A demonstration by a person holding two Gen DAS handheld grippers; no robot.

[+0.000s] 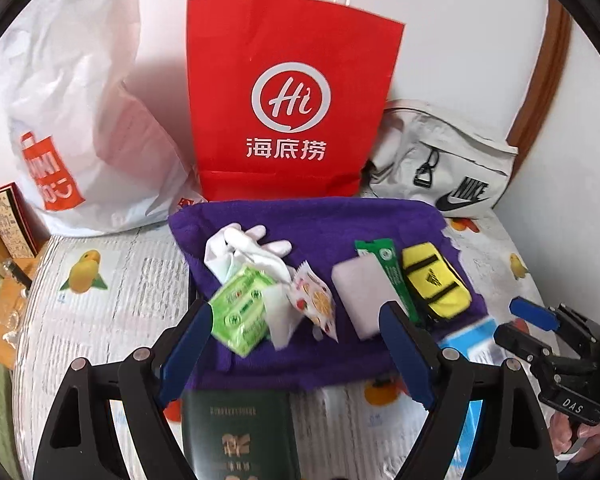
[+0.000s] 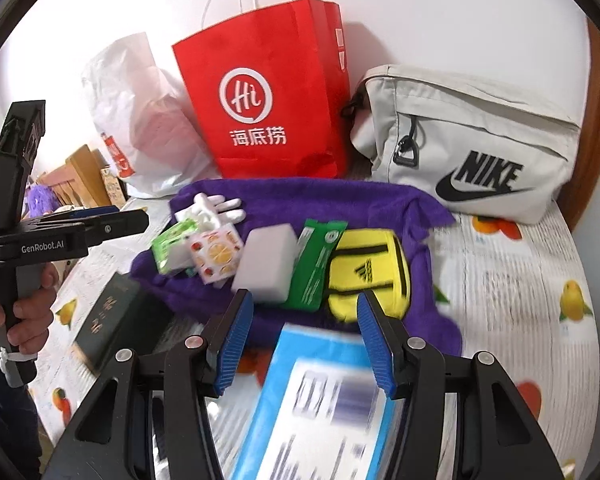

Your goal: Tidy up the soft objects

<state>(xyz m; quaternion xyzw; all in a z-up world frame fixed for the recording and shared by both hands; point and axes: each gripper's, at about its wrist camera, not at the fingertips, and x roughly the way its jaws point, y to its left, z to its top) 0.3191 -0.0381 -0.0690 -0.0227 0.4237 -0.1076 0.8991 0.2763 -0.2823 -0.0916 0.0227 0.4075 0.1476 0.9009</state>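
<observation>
Left wrist view shows your left gripper (image 1: 296,356) spread wide and empty, the purple plush towel (image 1: 380,216) with its small soft packets lying just above centre frame; your right gripper (image 2: 304,340) is unclenched, a blue carton (image 2: 320,400) lying loose between its fingers.

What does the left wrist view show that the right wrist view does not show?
Only the left wrist view: the right gripper from outside. Only the right wrist view: the left gripper from outside, and the hand holding it. Both: the purple towel, red paper bag, yellow pouch, white Nike bag and green booklet.
</observation>
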